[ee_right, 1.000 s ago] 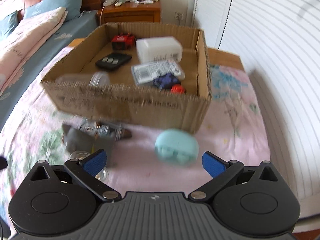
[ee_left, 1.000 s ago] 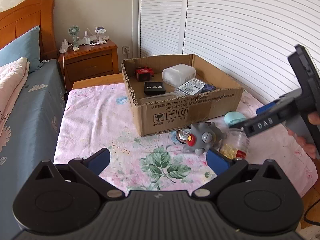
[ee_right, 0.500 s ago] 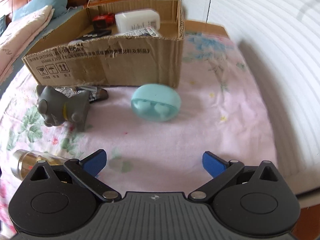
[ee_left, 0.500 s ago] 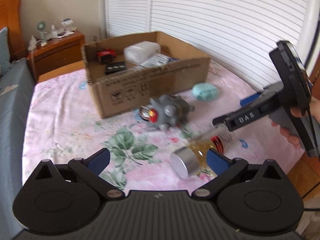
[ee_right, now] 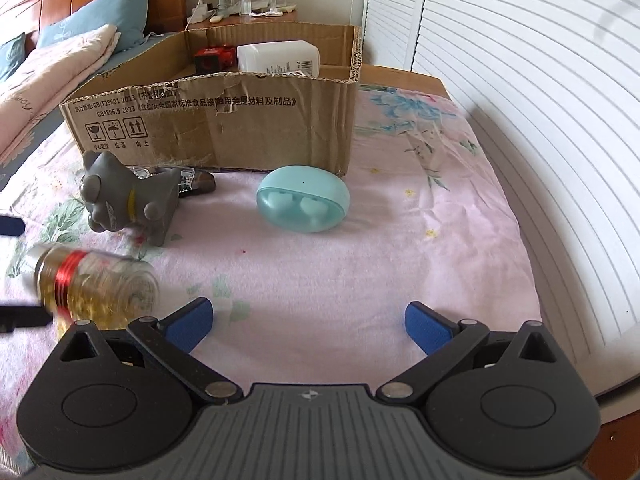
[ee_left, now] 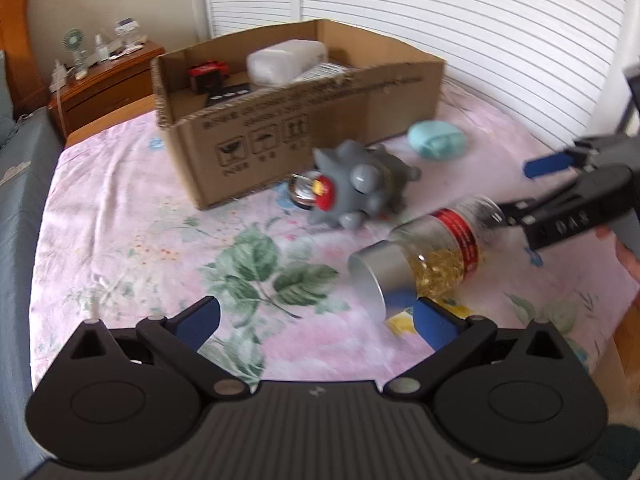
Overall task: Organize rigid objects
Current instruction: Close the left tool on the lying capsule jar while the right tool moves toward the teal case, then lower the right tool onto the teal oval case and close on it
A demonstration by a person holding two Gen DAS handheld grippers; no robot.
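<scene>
A bed covered in a pink floral sheet (ee_right: pixel 360 264) holds scattered objects. At far left, a clear plastic bottle of golden capsules with a red band and silver cap (ee_right: pixel 94 286) lies on its side, blurred. Behind it lies a grey spiky rubber toy (ee_right: pixel 128 200), touching a small shiny item too unclear to name. The open brown cardboard box (ee_right: pixel 224 128) stands behind. A mint-green oval earbud case (ee_right: pixel 303 198) rests at centre. The left gripper (ee_left: pixel 316 318) and right gripper (ee_right: pixel 307 326) both gape wide, gripping nothing.
</scene>
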